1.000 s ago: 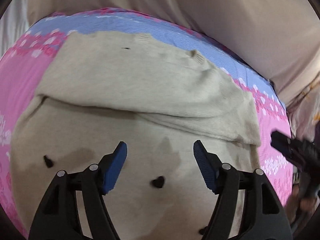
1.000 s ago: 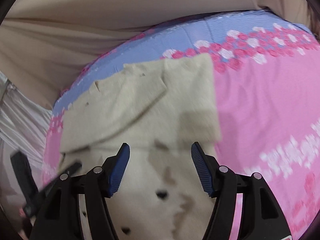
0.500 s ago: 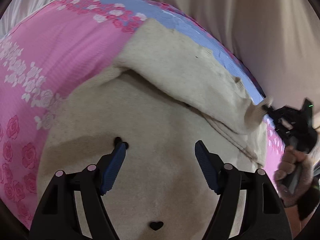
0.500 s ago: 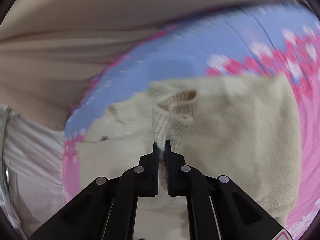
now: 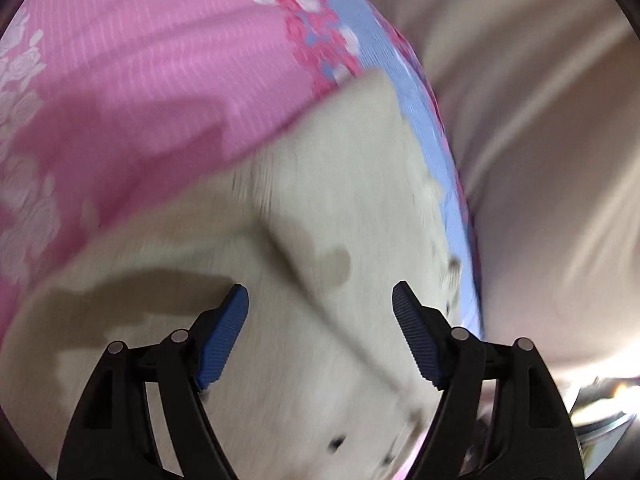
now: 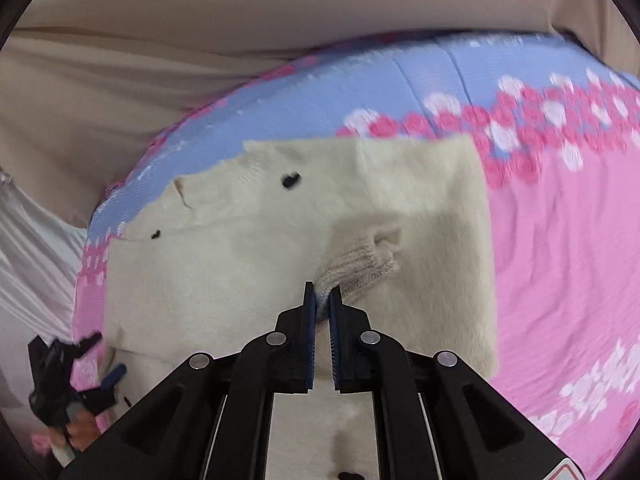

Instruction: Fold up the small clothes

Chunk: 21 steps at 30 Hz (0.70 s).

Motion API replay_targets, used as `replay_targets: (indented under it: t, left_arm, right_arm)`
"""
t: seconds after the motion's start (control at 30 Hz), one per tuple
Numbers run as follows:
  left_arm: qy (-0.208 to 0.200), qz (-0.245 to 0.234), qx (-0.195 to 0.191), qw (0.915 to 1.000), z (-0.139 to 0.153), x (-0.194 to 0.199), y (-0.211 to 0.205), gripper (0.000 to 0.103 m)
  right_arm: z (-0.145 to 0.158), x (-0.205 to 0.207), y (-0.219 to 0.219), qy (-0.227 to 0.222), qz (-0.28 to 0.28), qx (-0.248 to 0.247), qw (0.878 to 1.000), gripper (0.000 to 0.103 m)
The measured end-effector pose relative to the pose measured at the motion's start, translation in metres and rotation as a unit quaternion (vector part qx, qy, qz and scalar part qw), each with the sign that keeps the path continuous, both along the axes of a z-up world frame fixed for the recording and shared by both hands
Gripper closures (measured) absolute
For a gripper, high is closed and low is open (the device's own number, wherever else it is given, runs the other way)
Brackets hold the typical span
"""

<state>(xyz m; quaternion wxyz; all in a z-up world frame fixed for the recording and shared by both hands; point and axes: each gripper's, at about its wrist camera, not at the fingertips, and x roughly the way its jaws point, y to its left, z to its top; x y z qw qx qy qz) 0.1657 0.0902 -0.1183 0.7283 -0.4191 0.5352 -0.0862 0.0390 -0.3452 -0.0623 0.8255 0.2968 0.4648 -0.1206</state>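
My right gripper point(image 6: 322, 294) points steeply down at the bed, its black arms drawn together and its blue-lined jaws clenched on the ribbed cuff point(image 6: 362, 268) of a cream fuzzy knit sweater point(image 6: 248, 256) dotted with small black hearts. The cuff bunches up just beyond my fingertips, lifted a little off the sweater's body. The sweater lies spread flat on a pink bedsheet with white and pink roses and a pale blue striped band point(image 6: 560, 248), one part folded across its upper half. My left gripper point(image 5: 320, 308) tilts downward over the sweater's left portion, its jaws held wide apart with the blue ribbed pads point(image 5: 224, 340) grasping nothing; only cream fabric shows between them. That view is smeared with motion blur. From my right wrist view, the left gripper appears small at the lower left edge, a hand point(image 6: 80, 428) wrapped around its handle. Beige cloth point(image 6: 200, 20) rises behind the bed. I can read no brand, label or writing anywhere.
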Motion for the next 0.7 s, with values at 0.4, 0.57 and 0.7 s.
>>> replay_targets:
  t: [0.4,0.57,0.7]
  left_arm:
    - [-0.047,0.028,0.034,0.9979,0.021,0.027,0.018,0.091]
    - [-0.022,0.013,0.086,0.9960,-0.006,0.022,0.015,0.089]
    - [-0.031,-0.014,0.115,0.9928,0.006,0.014,0.010,0.089]
  right_arm:
    - [-0.001,-0.014,-0.005,-0.009,0.007,-0.008,1.000,0.097]
    - [-0.046,-0.033,-0.017,0.022,-0.036,0.034,0.999,0.101]
    - [-0.029,-0.040,-0.021,0.011,-0.051,0.039,0.998,0.084]
